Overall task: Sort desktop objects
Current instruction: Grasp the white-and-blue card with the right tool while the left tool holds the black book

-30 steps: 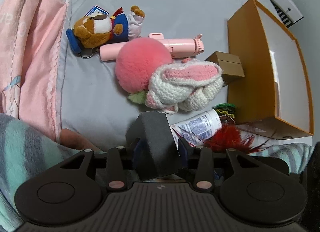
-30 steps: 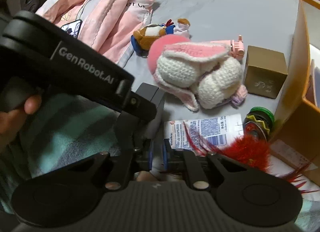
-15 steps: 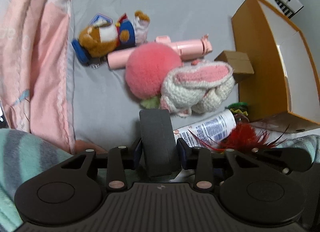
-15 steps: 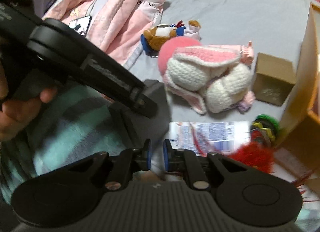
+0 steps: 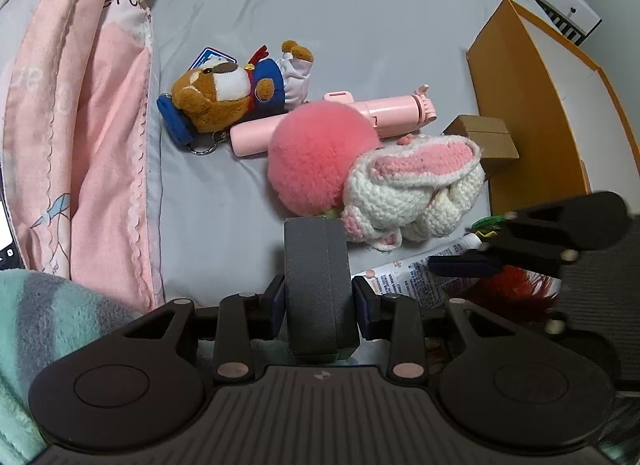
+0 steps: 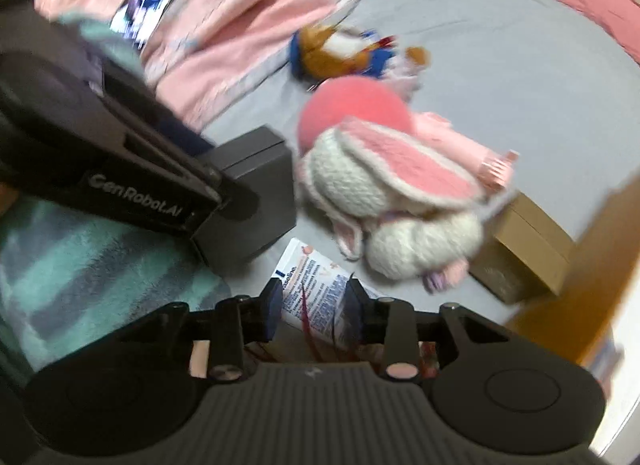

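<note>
The right tool (image 6: 311, 311), pinched shut a second ago, now gapes wide over the cream tube (image 6: 316, 289). The left tool (image 5: 319, 297) still clamps the grey case (image 5: 318, 285), so the tube looks next for sorting.

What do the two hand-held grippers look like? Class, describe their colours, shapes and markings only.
Both are matte black. The left hand-held gripper has a ribbed body, two round discs, pale pink pivot caps and dark blue fingertip pads. The right hand-held gripper matches it. In the right wrist view, the left one's side carries white "GenRobot.AI" lettering. No cables or sleeves show.
</note>
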